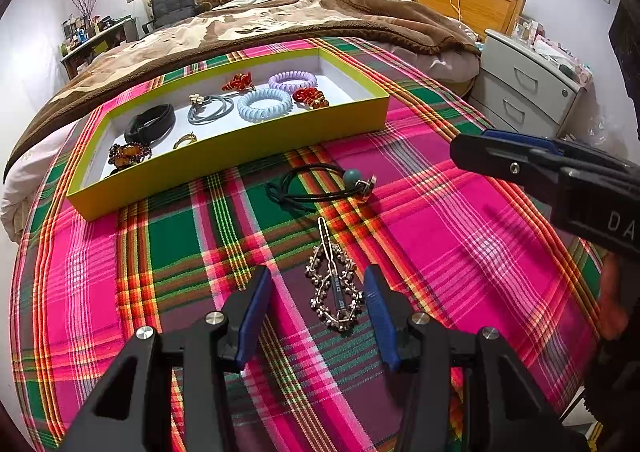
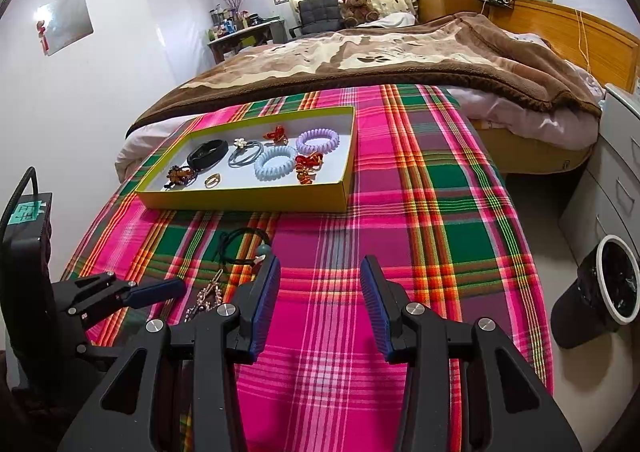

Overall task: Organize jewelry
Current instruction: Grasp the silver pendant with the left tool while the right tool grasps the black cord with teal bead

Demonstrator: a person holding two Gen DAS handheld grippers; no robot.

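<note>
A silver jewelled hair clip (image 1: 334, 286) lies on the plaid cloth (image 1: 440, 236) between the blue fingers of my open left gripper (image 1: 318, 278), not gripped. A black cord hair tie with a teal bead (image 1: 320, 184) lies just beyond it. A yellow-green tray (image 1: 248, 150) behind holds coil hair ties, a black band, red ornaments and a ring. My right gripper (image 2: 320, 268) is open and empty over bare cloth; the clip (image 2: 206, 298) and hair tie (image 2: 242, 246) lie to its left, the tray (image 2: 244, 199) farther ahead.
The right gripper reaches in from the right in the left wrist view (image 1: 560, 176). A bed with a brown blanket (image 2: 400, 52) lies behind the table. A grey drawer unit (image 1: 528, 88) and a black bin (image 2: 600, 292) stand to the right.
</note>
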